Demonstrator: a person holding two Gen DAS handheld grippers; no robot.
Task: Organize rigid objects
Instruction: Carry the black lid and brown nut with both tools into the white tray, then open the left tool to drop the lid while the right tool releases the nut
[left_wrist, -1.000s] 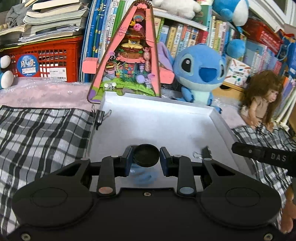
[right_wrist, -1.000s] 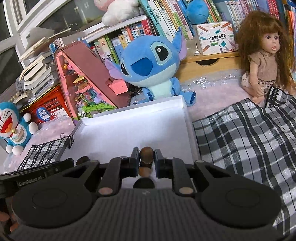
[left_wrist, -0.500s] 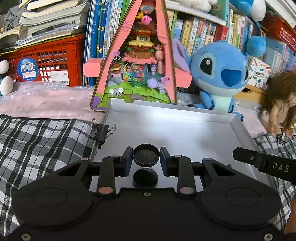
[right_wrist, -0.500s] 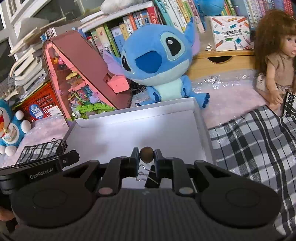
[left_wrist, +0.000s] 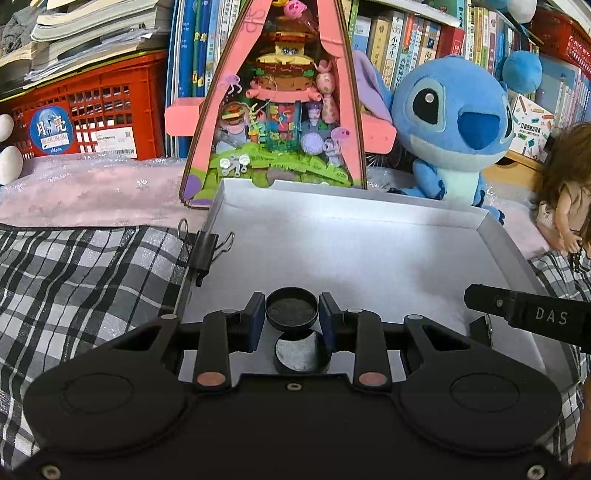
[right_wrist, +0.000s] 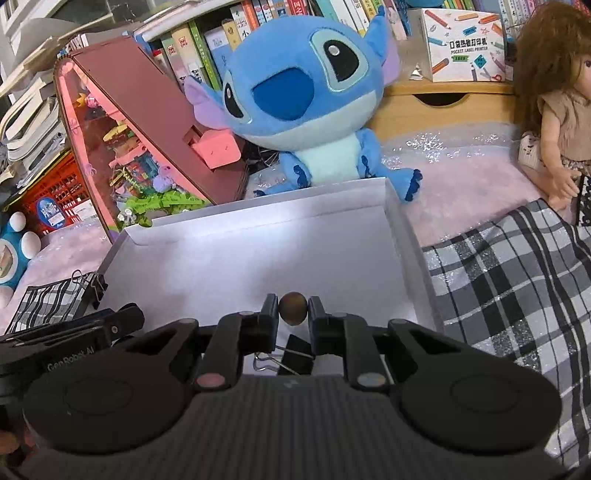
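My left gripper (left_wrist: 291, 315) is shut on a round black lid (left_wrist: 291, 311), held over the near part of a shallow white tray (left_wrist: 351, 243). Directly below it a second round black piece (left_wrist: 301, 354) lies in the tray. My right gripper (right_wrist: 293, 314) is shut on a small brown ball (right_wrist: 293, 312) above the same tray (right_wrist: 258, 254). A black binder clip (right_wrist: 291, 360) lies in the tray under the right gripper. Another black binder clip (left_wrist: 203, 249) is clipped on the tray's left rim. The right gripper's black body (left_wrist: 532, 317) juts in from the right of the left wrist view.
A checked cloth (left_wrist: 74, 280) lies on both sides of the tray. Behind the tray stand a pink triangular toy house (left_wrist: 280, 110), a blue plush (right_wrist: 306, 99), a doll (right_wrist: 554, 110), a red crate (left_wrist: 92, 118) and shelves of books.
Both grippers have moved forward and lower over the tray, still holding the lid and the ball. The plush and toy house look closer. The black piece under the left gripper has come into sight.
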